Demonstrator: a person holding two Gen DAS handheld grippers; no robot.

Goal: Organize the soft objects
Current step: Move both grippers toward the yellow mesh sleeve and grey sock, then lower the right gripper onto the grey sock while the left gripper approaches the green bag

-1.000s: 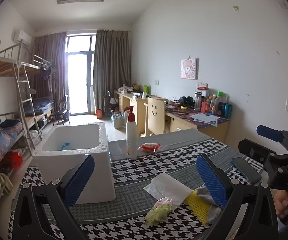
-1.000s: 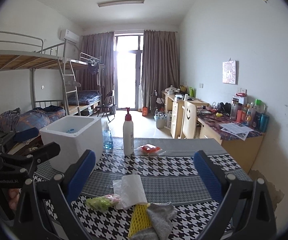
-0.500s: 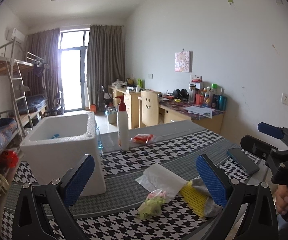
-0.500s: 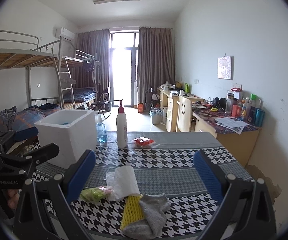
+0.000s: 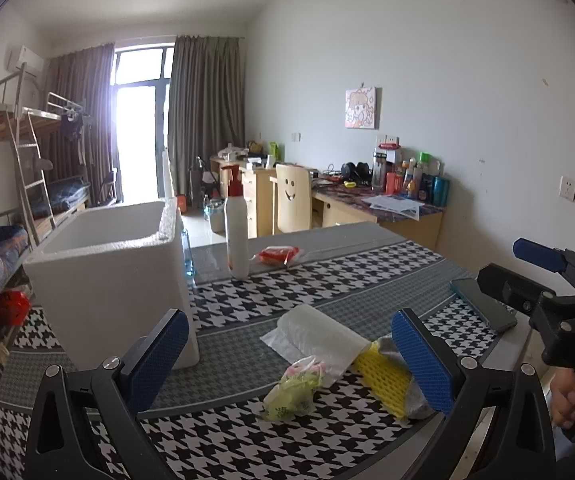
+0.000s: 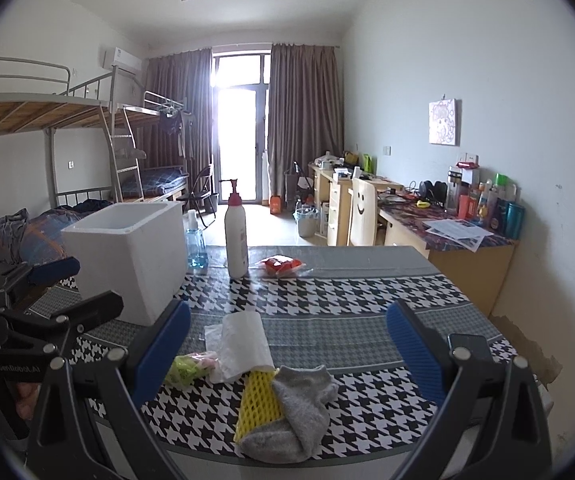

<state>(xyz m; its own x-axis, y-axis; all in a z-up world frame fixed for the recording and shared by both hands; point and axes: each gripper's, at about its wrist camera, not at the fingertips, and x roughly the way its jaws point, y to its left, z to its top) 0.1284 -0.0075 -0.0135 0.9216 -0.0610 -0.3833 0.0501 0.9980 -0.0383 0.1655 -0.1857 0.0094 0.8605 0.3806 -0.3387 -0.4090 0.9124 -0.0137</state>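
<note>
Both grippers are hovering over the near edge of the table (image 6: 367,292), jaws spread wide, nothing between the pads. Left gripper (image 5: 289,354) is sitting beside the white foam box (image 5: 115,276); its left pad (image 5: 158,354) is overlapping the box's near corner in view, contact unclear. Right gripper (image 6: 287,350) is framing the soft pile from above the table edge.

Soft items are lying clustered at the near centre of the houndstooth tablecloth (image 6: 375,400):
- grey sock (image 6: 291,412) is lying on top of the yellow foam net sleeve (image 6: 257,400), covering its right side
- white plastic bag (image 6: 243,344) is lying just behind them, its near edge touching the net
- small clear packet with green and pink contents (image 6: 187,368) is lying against the bag's left side

In the left wrist view the right pad (image 5: 421,360) is hiding most of the sock; only the yellow net (image 5: 383,376), the bag (image 5: 315,336) and the green packet (image 5: 293,388) are showing clearly.

Other stuff on the table:
- pump lotion bottle (image 6: 235,236) is standing upright behind the pile, near the far edge
- blue-liquid spray bottle (image 6: 195,240) is standing just right of the foam box (image 6: 127,256)
- red snack packet (image 6: 281,266) is lying right of the lotion bottle
- dark phone (image 5: 483,310) is lying at the right edge, partly behind the right gripper's body in the left view

The box is standing well left of the pile, top open. A hand (image 5: 565,400) is gripping the right handle.
</note>
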